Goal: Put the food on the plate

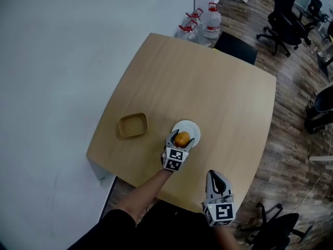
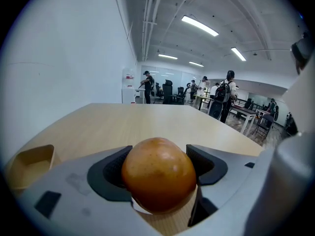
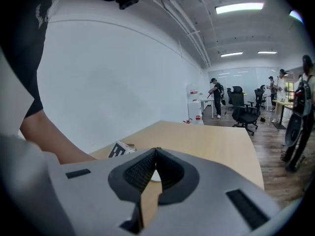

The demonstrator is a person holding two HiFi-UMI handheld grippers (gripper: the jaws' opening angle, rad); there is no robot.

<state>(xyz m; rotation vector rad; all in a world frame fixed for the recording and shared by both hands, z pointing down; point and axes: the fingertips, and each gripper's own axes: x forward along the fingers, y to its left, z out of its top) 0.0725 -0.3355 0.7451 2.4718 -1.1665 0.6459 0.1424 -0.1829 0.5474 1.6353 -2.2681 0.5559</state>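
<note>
Holding the orange in your left gripper, jaws clamped on both its sides.
White plate lies directly under those jaws. Your right gripper is closed, empty, nearer you by the table edge.

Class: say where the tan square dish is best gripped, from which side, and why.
Pinch one side wall of the tan square dish from above, one jaw inside the rim, one outside. It sits flat, open side up, and looks too wide to span whole.
</note>
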